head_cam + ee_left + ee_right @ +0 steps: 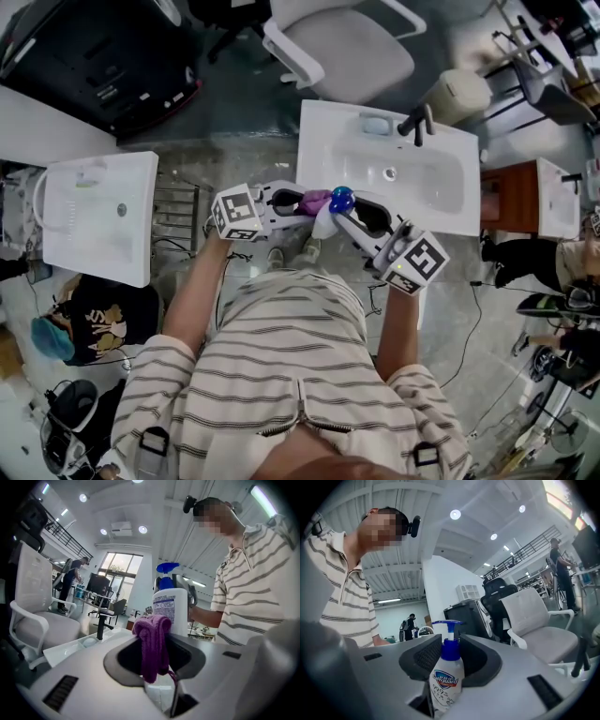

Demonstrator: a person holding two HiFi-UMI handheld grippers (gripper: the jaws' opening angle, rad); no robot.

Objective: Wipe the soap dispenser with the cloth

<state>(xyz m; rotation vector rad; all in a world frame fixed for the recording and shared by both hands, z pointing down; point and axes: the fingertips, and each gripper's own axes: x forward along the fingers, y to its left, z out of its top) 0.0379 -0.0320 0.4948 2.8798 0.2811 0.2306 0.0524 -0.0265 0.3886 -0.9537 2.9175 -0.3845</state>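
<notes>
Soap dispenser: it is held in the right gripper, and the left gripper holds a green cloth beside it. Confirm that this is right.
One detail is wrong: the cloth is purple, not green, as the left gripper view shows. The rest stands: the soap dispenser is held in the right gripper, and the left gripper holds the cloth beside it.

Cloth point(313, 200) left of soap dispenser point(325, 223)
</notes>
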